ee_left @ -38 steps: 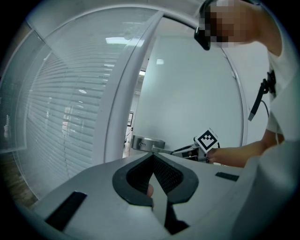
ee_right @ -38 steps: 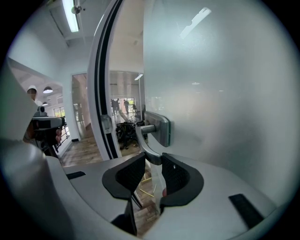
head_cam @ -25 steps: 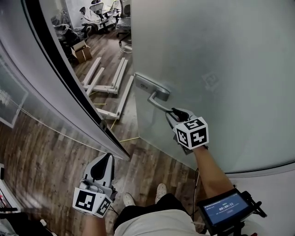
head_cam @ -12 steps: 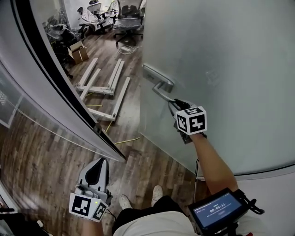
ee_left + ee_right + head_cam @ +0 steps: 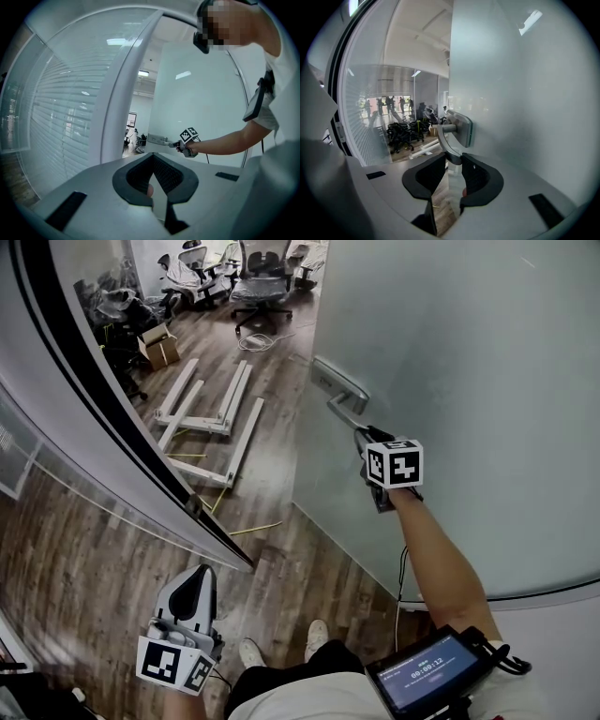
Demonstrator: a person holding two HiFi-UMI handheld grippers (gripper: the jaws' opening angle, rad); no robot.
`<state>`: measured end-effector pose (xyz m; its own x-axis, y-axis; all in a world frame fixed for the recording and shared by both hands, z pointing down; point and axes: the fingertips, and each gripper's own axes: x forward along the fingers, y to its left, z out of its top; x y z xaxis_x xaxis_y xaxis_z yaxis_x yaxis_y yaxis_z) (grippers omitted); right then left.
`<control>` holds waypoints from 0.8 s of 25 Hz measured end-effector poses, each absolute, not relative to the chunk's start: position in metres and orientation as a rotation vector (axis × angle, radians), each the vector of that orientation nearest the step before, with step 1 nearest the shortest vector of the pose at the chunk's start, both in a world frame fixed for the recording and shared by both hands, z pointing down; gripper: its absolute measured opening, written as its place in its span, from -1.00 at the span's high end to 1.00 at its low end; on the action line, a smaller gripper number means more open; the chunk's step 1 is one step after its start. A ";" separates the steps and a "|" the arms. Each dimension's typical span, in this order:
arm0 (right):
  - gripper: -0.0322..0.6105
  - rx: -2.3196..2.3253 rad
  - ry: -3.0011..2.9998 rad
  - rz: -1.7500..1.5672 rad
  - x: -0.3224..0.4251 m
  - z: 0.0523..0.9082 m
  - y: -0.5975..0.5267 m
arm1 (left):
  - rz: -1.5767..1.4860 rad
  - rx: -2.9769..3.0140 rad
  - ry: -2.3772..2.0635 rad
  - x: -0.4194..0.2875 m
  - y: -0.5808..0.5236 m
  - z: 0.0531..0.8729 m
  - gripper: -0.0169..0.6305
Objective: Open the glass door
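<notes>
Floor: brown wood planks [image 5: 103,549] run under the doorway and into the room beyond
Glass door [image 5: 487,371]: frosted pane standing ajar, its free edge well apart from the dark door frame [image 5: 103,399], so the far room shows through the gap
Door handle [image 5: 339,382]: metal plate near the door's free edge, with a curved lever reaching out from it towards the person
Right gripper [image 5: 453,161]: at the outer end of the door handle, jaws closed on the lever tip, which sits between the two dark pads and touches both
Right arm: bare forearm [image 5: 436,559] stretched straight back from the door handle to the person
Left gripper [image 5: 152,157]: far below and to the left of the door handle, held low in front of the person over the floor, jaw tips together with nothing between them
Table frames [image 5: 211,413]: white, lying flat on the floor beyond the door handle, inside the far room
Office chairs [image 5: 253,268]: grouped farther past the door handle, at the back of that room
Cardboard box [image 5: 161,345]: on the floor left of the table frames
Screen device [image 5: 427,671]: lit display at the person's waist, well below the door handle
</notes>
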<state>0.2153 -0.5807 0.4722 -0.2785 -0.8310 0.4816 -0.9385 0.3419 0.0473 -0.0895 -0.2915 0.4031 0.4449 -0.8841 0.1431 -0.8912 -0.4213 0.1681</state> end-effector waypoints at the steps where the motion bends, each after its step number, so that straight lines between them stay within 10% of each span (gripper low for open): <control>1: 0.55 1.562 -2.180 0.345 0.219 0.472 -0.584 | 0.047 2.477 -1.548 -0.089 -0.291 0.403 0.95; 20: 0.56 1.652 -2.109 0.329 0.285 0.468 -0.644 | 0.071 2.513 -1.544 -0.037 -0.325 0.407 0.95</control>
<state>0.2846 -0.6437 0.4684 -0.1905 -0.8581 0.4769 -0.9626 0.2585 0.0806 -0.0375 -0.3247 0.4068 0.4562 -0.8787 0.1403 -0.8879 -0.4391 0.1369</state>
